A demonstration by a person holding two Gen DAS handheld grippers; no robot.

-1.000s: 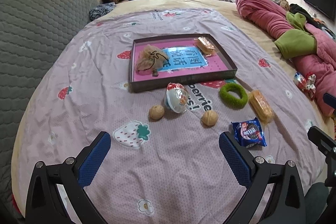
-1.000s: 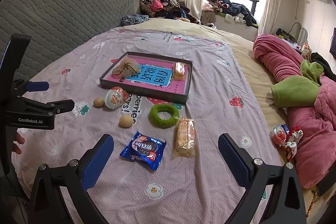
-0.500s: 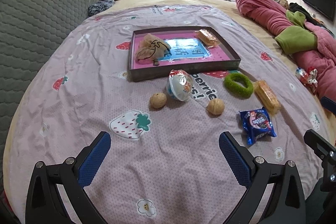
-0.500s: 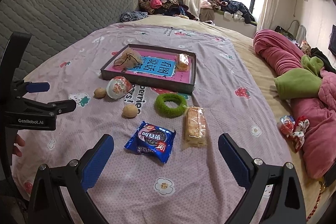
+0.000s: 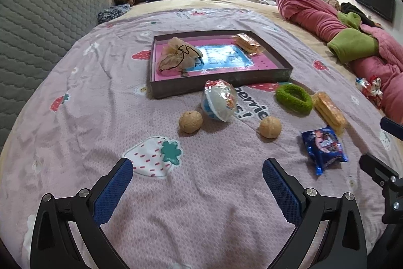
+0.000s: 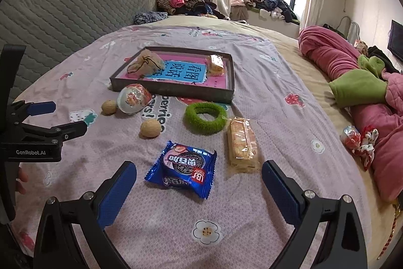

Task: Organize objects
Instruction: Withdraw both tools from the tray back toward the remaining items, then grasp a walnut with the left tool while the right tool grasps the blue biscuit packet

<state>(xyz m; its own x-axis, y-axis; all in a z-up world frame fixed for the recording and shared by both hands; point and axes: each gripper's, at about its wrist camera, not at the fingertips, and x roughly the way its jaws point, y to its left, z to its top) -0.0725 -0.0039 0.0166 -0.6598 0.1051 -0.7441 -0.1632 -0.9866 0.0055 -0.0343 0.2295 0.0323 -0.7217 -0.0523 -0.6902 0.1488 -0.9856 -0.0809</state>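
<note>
Both tongs, left (image 5: 194, 183) and right (image 6: 199, 184), gaped empty over the bed (image 6: 277, 97). A glossy blue cookie pack (image 6: 182, 168) lay near; two round walnuts (image 5: 190, 121) sat left; the cardboard tray (image 6: 173, 90) lay far.

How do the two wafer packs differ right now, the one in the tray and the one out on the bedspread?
The wafer pack in the tray is already put away, lying in the tray's far right corner. The wafer pack on the bedspread is still loose, beside the green hair tie and the blue cookie packet. The loose one lies nearer the open right gripper. Both are orange-yellow wafers in clear wrappers, lying flat.
</note>
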